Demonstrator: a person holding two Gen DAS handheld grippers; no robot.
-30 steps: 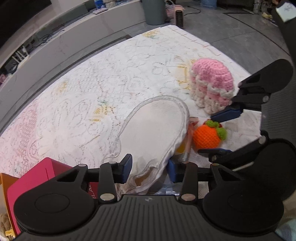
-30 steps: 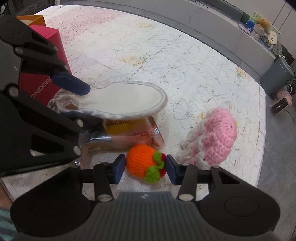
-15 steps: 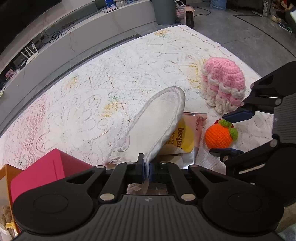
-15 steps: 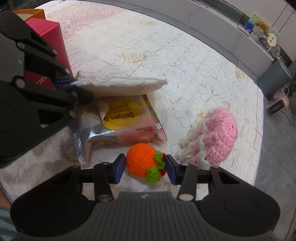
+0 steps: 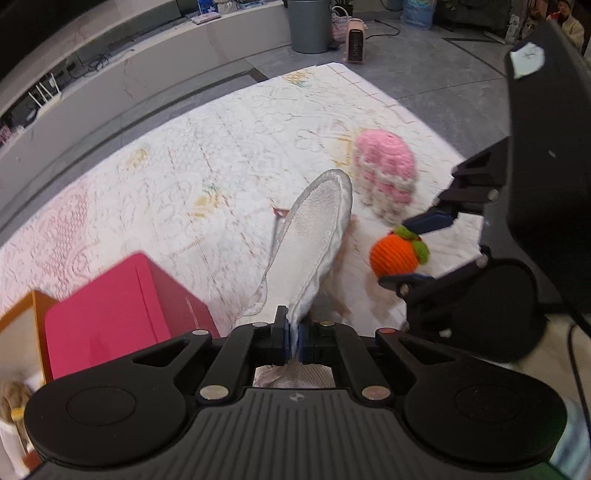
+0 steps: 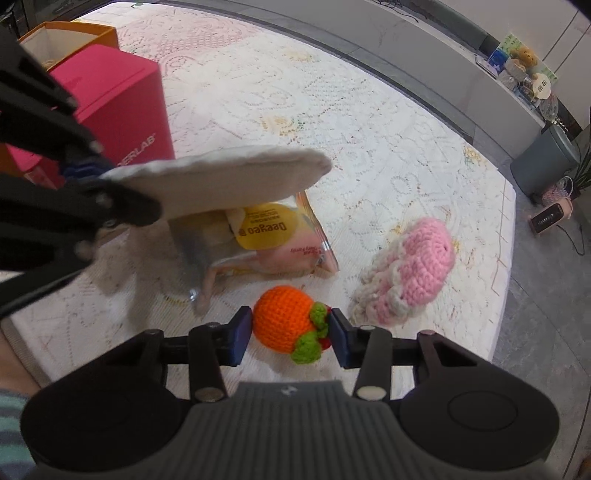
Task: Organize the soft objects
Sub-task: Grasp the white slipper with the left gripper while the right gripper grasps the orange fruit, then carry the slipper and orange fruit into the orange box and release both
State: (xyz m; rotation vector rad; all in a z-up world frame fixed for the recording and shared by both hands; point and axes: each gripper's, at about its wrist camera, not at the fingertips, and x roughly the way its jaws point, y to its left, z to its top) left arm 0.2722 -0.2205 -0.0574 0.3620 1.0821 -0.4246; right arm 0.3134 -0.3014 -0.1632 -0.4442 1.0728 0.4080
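My left gripper (image 5: 293, 334) is shut on the edge of a flat white cloth pad (image 5: 314, 236) and holds it lifted above the lace-covered table; the pad also shows in the right wrist view (image 6: 236, 177). My right gripper (image 6: 290, 338) is closed against both sides of an orange crochet fruit (image 6: 286, 323) with green leaves, which also shows in the left wrist view (image 5: 397, 254). A pink and white crochet piece (image 6: 413, 269) lies to its right, and also shows in the left wrist view (image 5: 384, 177).
A snack packet with a yellow label (image 6: 266, 236) lies on the table under the raised pad. A pink box (image 6: 114, 99) and an orange box (image 6: 70, 35) stand at the left. The table edge (image 6: 506, 258) drops to grey floor at the right.
My left gripper closed on the white pad and lifted it off the snack packet, turning it edge-up. My right gripper's jaws closed in against the orange fruit.
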